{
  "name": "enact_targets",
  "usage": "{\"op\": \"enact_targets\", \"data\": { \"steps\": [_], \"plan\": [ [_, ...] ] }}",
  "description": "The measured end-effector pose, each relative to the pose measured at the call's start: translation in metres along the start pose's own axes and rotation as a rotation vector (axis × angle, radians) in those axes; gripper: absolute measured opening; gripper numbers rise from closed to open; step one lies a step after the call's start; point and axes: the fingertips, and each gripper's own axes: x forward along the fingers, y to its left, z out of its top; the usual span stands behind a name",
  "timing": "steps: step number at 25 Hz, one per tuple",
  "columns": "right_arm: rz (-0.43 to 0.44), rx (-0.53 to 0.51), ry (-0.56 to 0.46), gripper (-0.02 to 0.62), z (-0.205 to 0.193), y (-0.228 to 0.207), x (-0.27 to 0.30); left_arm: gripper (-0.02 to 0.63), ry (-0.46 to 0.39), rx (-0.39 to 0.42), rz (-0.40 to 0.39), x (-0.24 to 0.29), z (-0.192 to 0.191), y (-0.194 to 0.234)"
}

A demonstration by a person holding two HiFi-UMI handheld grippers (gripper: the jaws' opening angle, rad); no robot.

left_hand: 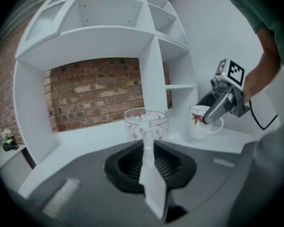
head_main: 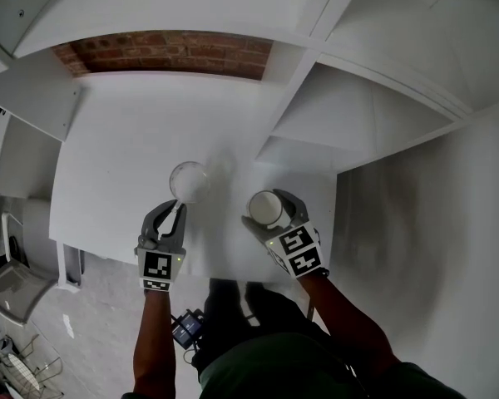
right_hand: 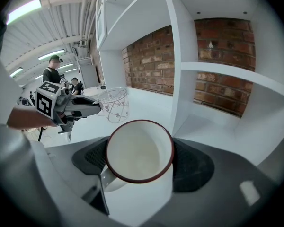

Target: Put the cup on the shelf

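Your right gripper [head_main: 274,214] clasps an empty white mug [right_hand: 138,150]; your left gripper [head_main: 176,209] pinches the empty glass [head_main: 190,181] by its rim, near the counter's [head_main: 116,156] front edge.

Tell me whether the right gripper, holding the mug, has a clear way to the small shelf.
Probably yes. The right gripper grips the mug, nothing shows on the shelf ahead, and the left gripper with its glass is off to one side.

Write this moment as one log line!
left tool: shut on glass cup | right tool: shut on white mug | shelf: mug not yet placed
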Motion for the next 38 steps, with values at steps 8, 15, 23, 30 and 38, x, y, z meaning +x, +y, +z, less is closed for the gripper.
{"op": "enact_targets", "data": {
  "steps": [8, 15, 23, 30, 38],
  "plan": [
    [-0.002, -0.013, -0.032, 0.402, 0.028, -0.004, -0.03, 0.041, -0.027, 0.019, 0.027, -0.02, 0.041, 0.004],
    [-0.003, -0.03, -0.069, 0.402, 0.054, -0.002, -0.055, 0.041, -0.052, 0.04, 0.045, -0.04, 0.077, 0.007],
    [-0.006, -0.059, -0.11, 0.402, 0.08, 0.002, -0.087, 0.041, -0.07, 0.061, 0.049, -0.063, 0.113, 0.007],
    [-0.021, -0.088, -0.145, 0.402, 0.105, 0.003, -0.125, 0.041, -0.087, 0.079, 0.044, -0.083, 0.147, -0.001],
    [-0.023, -0.121, -0.18, 0.402, 0.124, 0.006, -0.161, 0.041, -0.125, 0.105, 0.052, -0.105, 0.185, -0.007]
  ]
}}
